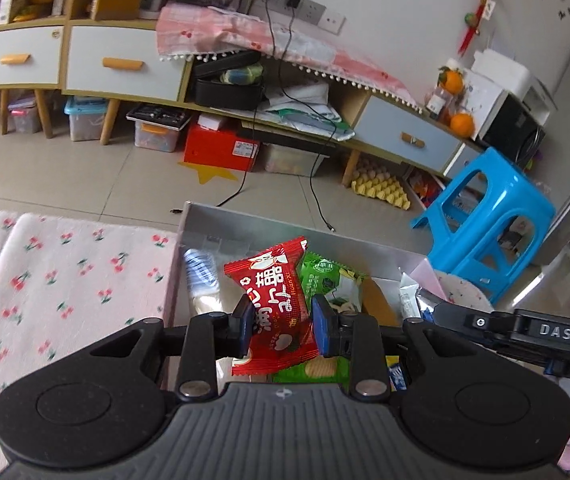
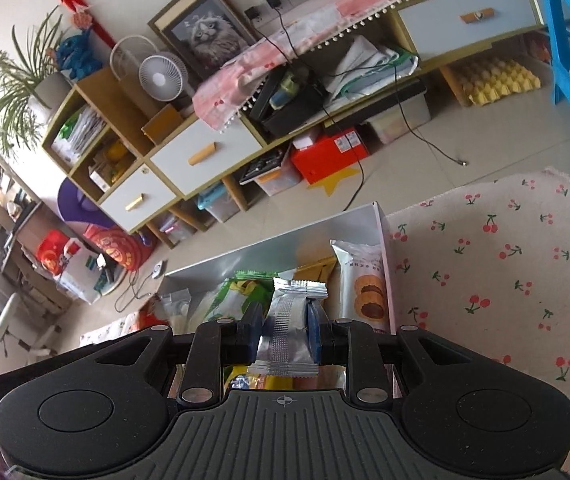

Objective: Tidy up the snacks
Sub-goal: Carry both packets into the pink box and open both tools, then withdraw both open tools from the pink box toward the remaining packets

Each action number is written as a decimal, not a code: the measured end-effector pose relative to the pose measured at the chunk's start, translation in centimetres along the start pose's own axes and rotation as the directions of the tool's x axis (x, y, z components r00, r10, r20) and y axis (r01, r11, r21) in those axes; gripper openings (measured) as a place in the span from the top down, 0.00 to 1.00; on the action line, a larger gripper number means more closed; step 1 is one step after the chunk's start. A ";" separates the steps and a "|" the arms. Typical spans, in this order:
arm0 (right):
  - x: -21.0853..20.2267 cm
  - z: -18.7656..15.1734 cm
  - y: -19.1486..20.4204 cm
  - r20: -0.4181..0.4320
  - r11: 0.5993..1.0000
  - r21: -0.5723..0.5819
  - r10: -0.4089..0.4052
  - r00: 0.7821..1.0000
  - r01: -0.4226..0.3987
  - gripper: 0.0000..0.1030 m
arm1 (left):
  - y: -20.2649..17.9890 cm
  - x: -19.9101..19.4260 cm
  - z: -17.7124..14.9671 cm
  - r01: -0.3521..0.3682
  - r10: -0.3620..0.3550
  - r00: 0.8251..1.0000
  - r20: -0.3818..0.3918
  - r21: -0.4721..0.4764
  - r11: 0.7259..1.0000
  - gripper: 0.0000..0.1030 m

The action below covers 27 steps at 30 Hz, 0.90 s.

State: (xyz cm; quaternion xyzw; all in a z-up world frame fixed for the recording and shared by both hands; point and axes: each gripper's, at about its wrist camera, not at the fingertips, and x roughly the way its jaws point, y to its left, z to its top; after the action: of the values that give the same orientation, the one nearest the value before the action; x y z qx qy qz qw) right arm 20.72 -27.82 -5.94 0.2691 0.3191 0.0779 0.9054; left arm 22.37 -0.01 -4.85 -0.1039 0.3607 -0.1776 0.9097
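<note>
Over the gray box (image 1: pixel 205 224) that sits on the cherry cloth (image 1: pixel 65 280), both claws hold a snack up high. The left gripper (image 1: pixel 281 330) is squeezed shut on a red packet (image 1: pixel 275 312), pinching it by its flat sides so it hangs straight and does not slip. The right gripper (image 2: pixel 285 336) is squeezed shut on a silver packet (image 2: pixel 291 328) the same way. Under them the box already has more snacks in it, like a green packet (image 1: pixel 329 280) and a white cookie packet (image 2: pixel 365 284) standing by the wall. I think the snacks go in the box so they stay tidy together.
</note>
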 end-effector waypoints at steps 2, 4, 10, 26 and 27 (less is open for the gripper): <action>0.0 0.1 -0.1 0.009 1.000 0.011 0.008 1.000 -0.008 0.78 | 0.0 0.4 0.1 0.003 -0.003 1.000 -0.005 0.017 1.000 0.73; 0.0 0.2 -0.3 0.018 1.000 0.020 0.014 1.000 -0.014 0.78 | -0.2 0.7 0.2 0.008 -0.008 1.000 -0.007 0.029 1.000 0.73; 0.1 0.3 -0.6 0.019 0.999 0.036 0.018 1.000 -0.019 0.77 | -0.5 1.3 0.6 -0.004 0.005 1.000 -0.019 0.044 0.999 0.73; -1.7 0.7 0.9 0.016 1.000 0.021 -0.020 1.000 0.020 0.40 | -1.5 -1.5 0.2 -0.091 0.092 0.996 -0.011 0.079 0.993 0.27; -2.0 0.6 1.4 0.014 1.000 0.003 -0.021 1.000 0.021 0.37 | -1.5 -1.9 0.1 -0.095 0.096 0.995 -0.009 0.082 0.992 0.25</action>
State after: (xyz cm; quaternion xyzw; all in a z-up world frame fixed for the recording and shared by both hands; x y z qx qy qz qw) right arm 19.56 -27.52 -3.70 0.2678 0.3156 0.0660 0.9079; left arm 20.76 -0.64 -3.13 -0.0480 0.3636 -0.1492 0.9183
